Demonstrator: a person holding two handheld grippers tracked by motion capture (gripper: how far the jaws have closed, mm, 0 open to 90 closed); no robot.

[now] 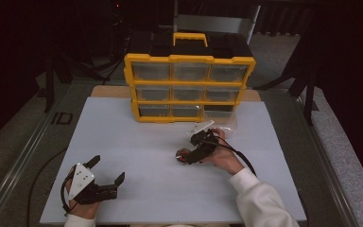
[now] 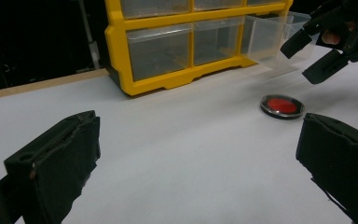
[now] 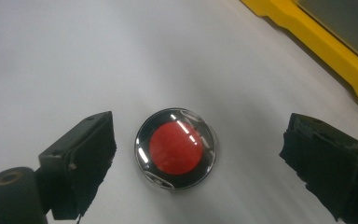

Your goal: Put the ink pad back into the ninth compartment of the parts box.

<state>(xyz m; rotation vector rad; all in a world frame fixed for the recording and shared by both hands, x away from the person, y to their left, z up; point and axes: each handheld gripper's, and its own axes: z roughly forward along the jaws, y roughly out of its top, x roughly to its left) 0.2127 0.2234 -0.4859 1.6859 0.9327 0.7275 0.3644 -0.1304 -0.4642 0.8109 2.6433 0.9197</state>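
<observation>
Right gripper (image 1: pixel 189 155) poised over a small round tin (image 3: pixel 175 148), which has a red centre under a clear lid with a shiny metal rim. Jaws spread wide, one on either side of the tin, neither touching it. In the right gripper view the tin lies flat on the white desk (image 1: pixel 146 156) between the two black jaw pads, nearer the pad at the left of that view than the other.

Landmark: yellow drawer organizer (image 1: pixel 189 87), standing upright at the far edge of the desk, with three rows of clear drawers and a yellow carry handle on top. The tin sits in front of the organizer, towards its right half, well clear of its base. In the left gripper view the tin (image 2: pixel 282 106) shows in front of the organizer's lower right corner.

One clear drawer (image 2: pixel 275 39) at the organizer's lower right is pulled out and stands proud of the frame. The right hand (image 1: pixel 224 158) is just in front of that drawer.

Left gripper (image 1: pixel 105 176) is well away from the organizer, at the near left of the desk, low over the surface. Jaws wide apart, nothing between them. It points roughly towards the tin.
</observation>
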